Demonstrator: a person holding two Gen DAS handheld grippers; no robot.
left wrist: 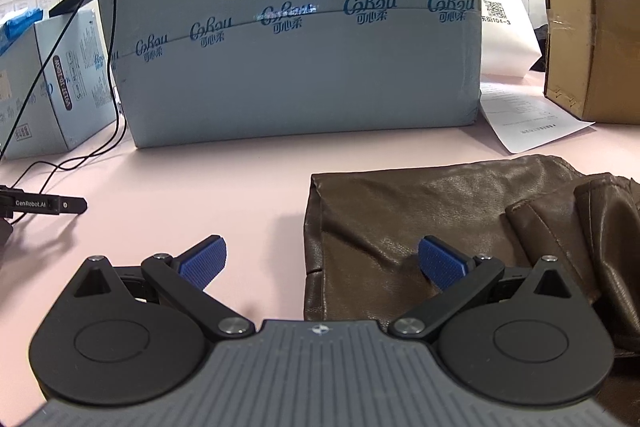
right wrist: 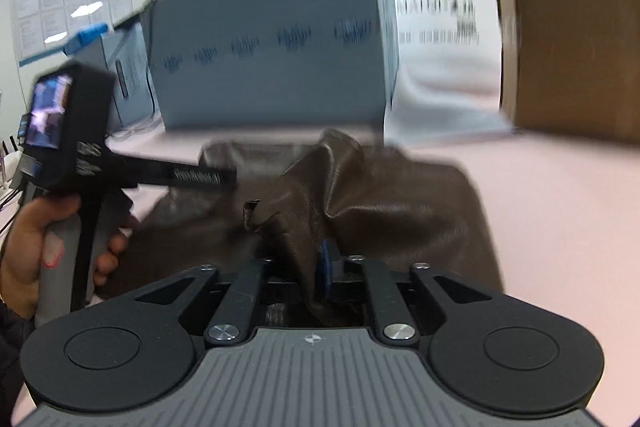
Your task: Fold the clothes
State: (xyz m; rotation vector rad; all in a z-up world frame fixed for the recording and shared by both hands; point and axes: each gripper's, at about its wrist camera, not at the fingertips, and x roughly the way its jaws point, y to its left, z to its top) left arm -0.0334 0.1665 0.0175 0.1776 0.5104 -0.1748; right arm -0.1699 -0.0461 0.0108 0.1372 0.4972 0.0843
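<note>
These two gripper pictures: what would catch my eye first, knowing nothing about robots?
Probably the brown leather garment on the pink table: the right gripper is shut on a raised fold of it. The left gripper is wide open at the garment's left edge. Behind looms a big grey-blue box with blue logos.

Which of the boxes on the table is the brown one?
The cardboard box at the far right is the brown one. The big box in the middle and the small box on the left are both pale blue with printing.
</note>
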